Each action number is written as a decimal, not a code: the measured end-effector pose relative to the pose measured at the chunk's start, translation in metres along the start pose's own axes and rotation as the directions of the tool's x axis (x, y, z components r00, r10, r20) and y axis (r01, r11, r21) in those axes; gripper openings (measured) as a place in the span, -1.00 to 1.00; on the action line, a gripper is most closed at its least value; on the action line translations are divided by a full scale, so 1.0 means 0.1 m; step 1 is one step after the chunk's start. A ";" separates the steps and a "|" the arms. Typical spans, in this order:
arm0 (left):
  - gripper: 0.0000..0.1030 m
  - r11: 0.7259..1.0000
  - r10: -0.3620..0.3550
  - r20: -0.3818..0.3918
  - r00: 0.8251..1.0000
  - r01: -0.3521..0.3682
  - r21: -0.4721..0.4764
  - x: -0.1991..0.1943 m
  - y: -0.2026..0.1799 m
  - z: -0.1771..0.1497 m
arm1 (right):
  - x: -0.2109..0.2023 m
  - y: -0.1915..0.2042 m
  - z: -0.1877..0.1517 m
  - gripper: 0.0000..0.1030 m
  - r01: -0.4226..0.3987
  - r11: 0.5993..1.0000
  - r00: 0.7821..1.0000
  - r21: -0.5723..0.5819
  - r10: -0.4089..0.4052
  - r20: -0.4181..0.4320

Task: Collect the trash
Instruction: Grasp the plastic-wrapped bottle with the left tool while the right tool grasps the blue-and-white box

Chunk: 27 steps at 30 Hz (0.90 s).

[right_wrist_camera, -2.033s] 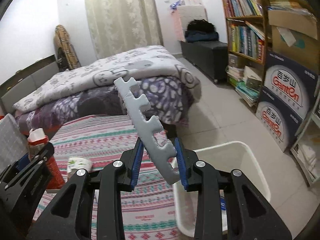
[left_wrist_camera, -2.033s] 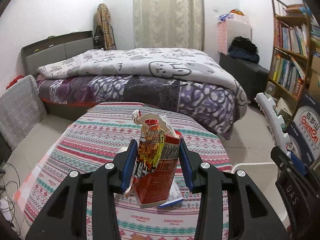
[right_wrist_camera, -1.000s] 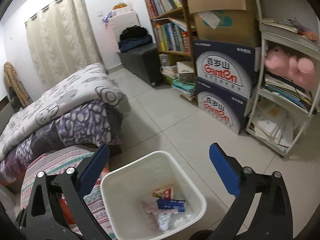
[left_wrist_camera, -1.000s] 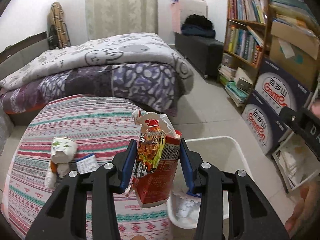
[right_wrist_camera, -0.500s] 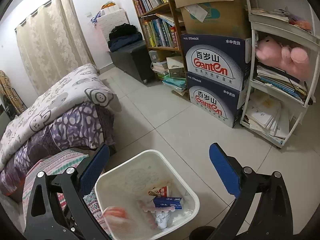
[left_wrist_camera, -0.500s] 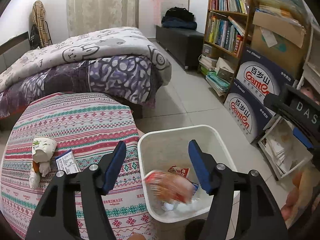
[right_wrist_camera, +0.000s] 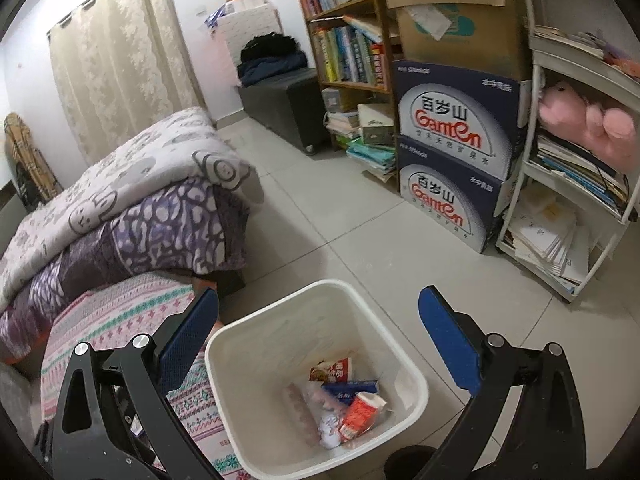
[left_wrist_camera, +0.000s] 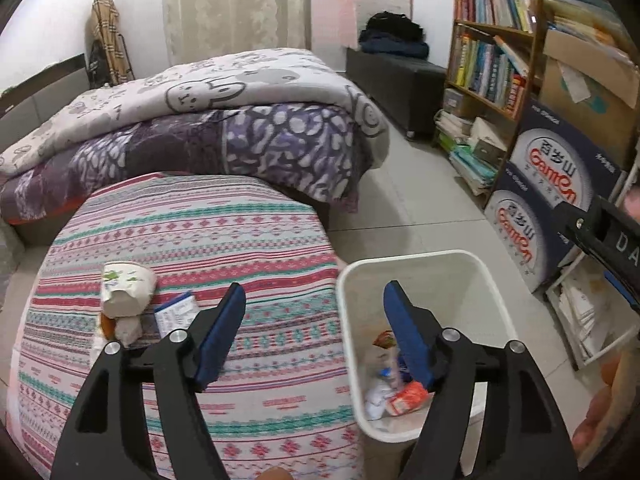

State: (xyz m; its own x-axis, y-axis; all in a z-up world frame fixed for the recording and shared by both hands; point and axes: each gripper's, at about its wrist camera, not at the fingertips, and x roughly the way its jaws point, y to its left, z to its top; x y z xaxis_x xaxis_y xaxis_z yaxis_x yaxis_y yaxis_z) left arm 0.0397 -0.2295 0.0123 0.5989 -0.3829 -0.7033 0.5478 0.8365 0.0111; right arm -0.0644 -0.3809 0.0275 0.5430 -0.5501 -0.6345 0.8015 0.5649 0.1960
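Bedroom clutter frames the left wrist view: beside the white bin (left_wrist_camera: 420, 264), the crumpled paper cup (left_wrist_camera: 126, 288) and small blue-white packet (left_wrist_camera: 176, 312) lie on the striped table (left_wrist_camera: 240, 240). The left gripper (left_wrist_camera: 314, 328) is opening, nothing between its jaws.

Right wrist view: the right gripper (right_wrist_camera: 320, 344) gapes empty over the bin (right_wrist_camera: 240, 344), which holds a red carton (right_wrist_camera: 360, 412) and wrappers. A careless swing could tip it.
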 end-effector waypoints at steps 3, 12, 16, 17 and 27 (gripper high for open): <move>0.44 0.999 0.048 -0.010 0.999 -0.048 0.001 0.05 0.15 -0.04 | 0.03 0.15 -0.07 0.86 -0.015 0.999 1.000 -0.032 0.014 -0.020; 0.45 0.982 0.168 -0.103 0.980 -0.176 -0.071 0.22 0.82 -0.12 | 0.08 0.57 -0.26 0.86 -0.063 0.990 0.996 -0.127 0.054 -0.073; 0.45 0.964 0.228 -0.178 0.957 -0.248 -0.099 0.34 1.22 -0.19 | 0.11 0.77 -0.37 0.86 -0.090 0.982 0.992 -0.164 0.074 -0.106; 0.45 0.960 0.237 -0.197 0.951 -0.260 -0.103 0.38 1.31 -0.21 | 0.12 0.81 -0.39 0.86 -0.095 0.981 0.991 -0.171 0.077 -0.114; 0.45 0.937 0.259 -0.380 0.888 -0.326 -0.122 0.69 2.10 -0.48 | 0.23 1.24 -0.64 0.86 -0.147 0.954 0.976 -0.260 0.098 -0.192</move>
State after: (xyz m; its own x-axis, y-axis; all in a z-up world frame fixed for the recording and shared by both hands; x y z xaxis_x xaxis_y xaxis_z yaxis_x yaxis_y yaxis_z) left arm 0.1679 -0.0617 -0.0686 0.4522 0.0254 -0.8915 0.2470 0.9569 0.1526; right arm 0.0312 -0.2845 -0.0110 0.5609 -0.3633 -0.7439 0.6194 0.7804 0.0859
